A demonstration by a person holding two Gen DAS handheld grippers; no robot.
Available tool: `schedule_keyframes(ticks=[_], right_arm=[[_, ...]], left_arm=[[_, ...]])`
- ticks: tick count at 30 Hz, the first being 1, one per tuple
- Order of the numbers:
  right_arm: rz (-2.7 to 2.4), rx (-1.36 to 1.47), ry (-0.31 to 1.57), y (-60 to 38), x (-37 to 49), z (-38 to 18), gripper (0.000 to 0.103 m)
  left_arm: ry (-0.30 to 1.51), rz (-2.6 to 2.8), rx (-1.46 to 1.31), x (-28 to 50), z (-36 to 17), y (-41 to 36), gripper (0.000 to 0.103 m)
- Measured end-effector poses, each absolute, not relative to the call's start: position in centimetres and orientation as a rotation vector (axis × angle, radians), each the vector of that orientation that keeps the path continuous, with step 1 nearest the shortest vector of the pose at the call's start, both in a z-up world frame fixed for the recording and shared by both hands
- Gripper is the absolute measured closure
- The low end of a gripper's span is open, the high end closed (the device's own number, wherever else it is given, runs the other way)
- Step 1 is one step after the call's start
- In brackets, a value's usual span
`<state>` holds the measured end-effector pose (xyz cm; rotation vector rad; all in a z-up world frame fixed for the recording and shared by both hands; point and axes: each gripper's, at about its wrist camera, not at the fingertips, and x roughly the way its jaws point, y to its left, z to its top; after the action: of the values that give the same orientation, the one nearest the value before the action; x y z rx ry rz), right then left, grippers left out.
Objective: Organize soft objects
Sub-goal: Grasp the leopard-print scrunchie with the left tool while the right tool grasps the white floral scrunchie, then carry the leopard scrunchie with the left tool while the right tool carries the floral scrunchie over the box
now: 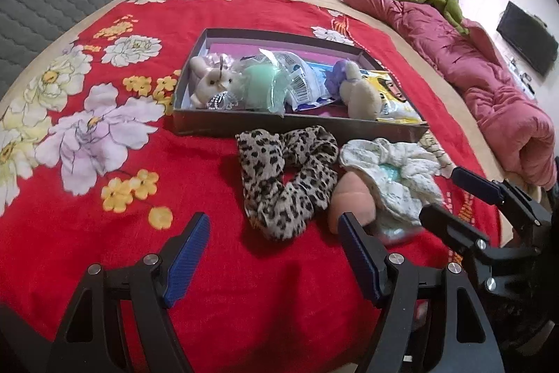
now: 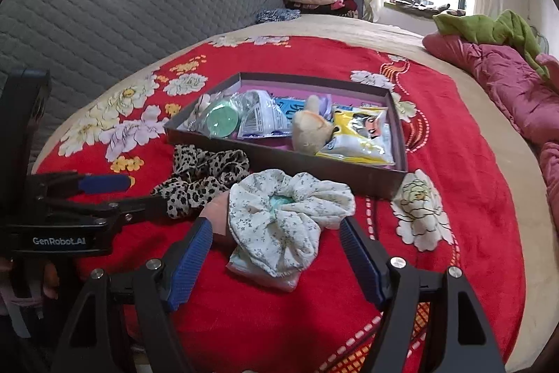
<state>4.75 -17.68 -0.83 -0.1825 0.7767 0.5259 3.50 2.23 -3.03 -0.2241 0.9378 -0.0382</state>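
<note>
Box (image 2: 349, 179), frame centre: plush toys (image 2: 311, 128), green puff (image 2: 222, 121), packets (image 2: 360, 135). Left claw (image 1: 272, 233) and right claw (image 2: 276, 236) both spread, empty.

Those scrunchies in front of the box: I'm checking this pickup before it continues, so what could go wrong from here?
1. The white floral scrunchie lies over a pink pad and a plastic packet; the open right claw may drag those along.
2. The leopard scrunchie touches the pad, so the open left claw could snag both.
3. The box already looks crowded; added items might spill over its low wall.
</note>
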Motion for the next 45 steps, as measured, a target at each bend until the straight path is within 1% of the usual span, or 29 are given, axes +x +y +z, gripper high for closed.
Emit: schedule_keyframes(ticks=[16,25,27,28,29,30,31,32,33,34,35,38,45], right_arm=[[0.499,-0.173,0.843,-17.3,8.3,-3.9,0.028],[0.476,-0.173,0.806,-16.7,10.6,-3.9,0.028],[0.474,-0.159,0.804,-16.8,11.1,-3.9,0.035],[0.487,-0.145,0.807,-16.9,11.3,-3.9,0.043],[0.499,-0.134,0.811,-17.0,11.4,-3.8,0.051],[0.510,-0.126,0.816,-17.1,11.6,-3.9,0.054],[0.516,-0.122,0.821,-17.2,11.6,-3.9,0.062],[0.518,-0.116,0.819,-17.3,11.7,-3.9,0.067],[0.519,-0.112,0.817,-17.4,11.7,-3.8,0.070],[0.520,-0.108,0.815,-17.5,11.8,-3.7,0.077],[0.523,-0.104,0.811,-17.6,11.8,-3.6,0.081],[0.535,-0.097,0.817,-17.9,11.9,-3.3,0.084],[0.565,-0.078,0.795,-18.0,11.6,-2.4,0.087]], left_arm=[[1.002,-0.036,-0.199,7.8,-6.5,2.0,0.026],[0.978,-0.024,-0.202,9.3,-6.7,2.4,0.026],[0.970,-0.027,-0.210,9.6,-6.7,2.6,0.026],[0.968,-0.031,-0.213,9.8,-6.7,2.6,0.028],[0.961,-0.029,-0.213,9.9,-6.6,2.6,0.036],[0.958,-0.031,-0.211,10.0,-6.6,2.6,0.042],[0.955,-0.033,-0.213,10.1,-6.5,2.6,0.054],[0.948,-0.042,-0.224,10.2,-6.5,2.6,0.060],[0.946,-0.051,-0.231,10.3,-6.5,2.6,0.062],[0.944,-0.055,-0.235,10.4,-6.5,2.6,0.068],[0.943,-0.064,-0.236,10.6,-6.5,2.5,0.074],[0.934,-0.079,-0.258,10.9,-6.3,2.6,0.087],[0.916,-0.125,-0.279,10.4,-5.5,2.2,0.089]])
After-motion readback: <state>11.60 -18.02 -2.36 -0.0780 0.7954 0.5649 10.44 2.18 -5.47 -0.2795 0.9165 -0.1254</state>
